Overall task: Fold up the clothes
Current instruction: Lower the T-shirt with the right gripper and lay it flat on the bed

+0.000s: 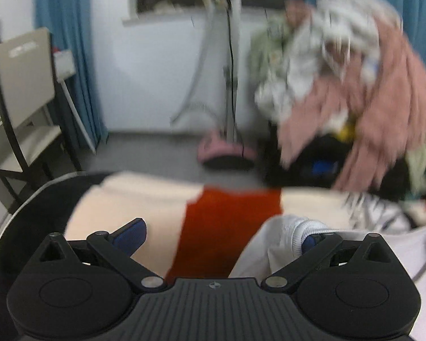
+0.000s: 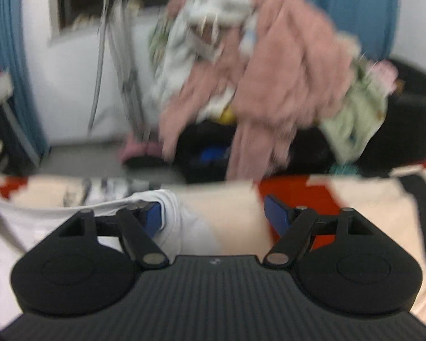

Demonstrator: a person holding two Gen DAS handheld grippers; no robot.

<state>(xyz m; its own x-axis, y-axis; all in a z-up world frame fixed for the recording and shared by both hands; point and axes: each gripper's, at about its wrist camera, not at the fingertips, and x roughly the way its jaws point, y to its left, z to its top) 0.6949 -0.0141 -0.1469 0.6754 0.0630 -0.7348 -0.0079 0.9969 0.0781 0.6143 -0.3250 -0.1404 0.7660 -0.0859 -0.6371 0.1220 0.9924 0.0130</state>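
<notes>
A white garment (image 1: 272, 244) lies on a cream, red and black patterned cover (image 1: 162, 201). My left gripper (image 1: 221, 237) is open just above the cover, and its right fingertip touches the garment's ribbed edge. In the right wrist view the white garment (image 2: 173, 221) lies at the left, against my right gripper's left fingertip. My right gripper (image 2: 213, 216) is open over the cover (image 2: 227, 207). Both views are blurred.
A heap of pink, white and green clothes (image 1: 355, 79) sits on a black seat beyond the cover's far edge; it also shows in the right wrist view (image 2: 269, 71). A chair (image 1: 22, 99) stands at the left. A stand (image 1: 230, 71) with a pink base stands by the wall.
</notes>
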